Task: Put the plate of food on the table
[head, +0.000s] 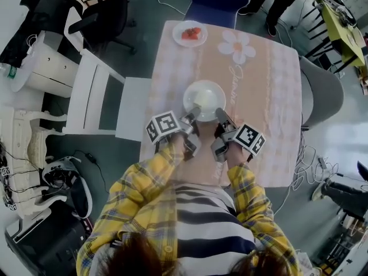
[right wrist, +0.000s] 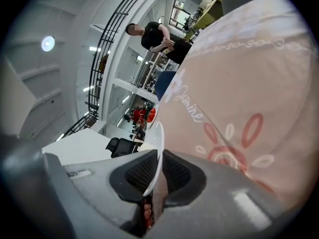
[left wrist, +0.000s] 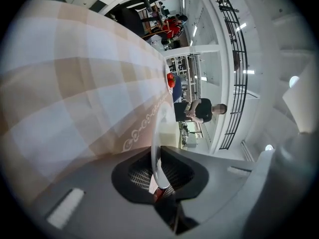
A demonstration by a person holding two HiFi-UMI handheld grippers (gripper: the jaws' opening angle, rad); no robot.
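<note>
Pinching the plate (head: 204,96): left tool (head: 194,113) and right tool (head: 221,115).

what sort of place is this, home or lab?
Likely a lab or open office staged as a dining spot: clothed table, black office chair, loose cables on the floor, a railed upper walkway behind.

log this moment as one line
left tool: shut on plate rim | right tool: shut on plate rim | plate: over table, contact unclear

Left hand-held gripper (head: 194,114) and right hand-held gripper (head: 221,115) (tilted down) pinch the plate (head: 188,94).
</note>
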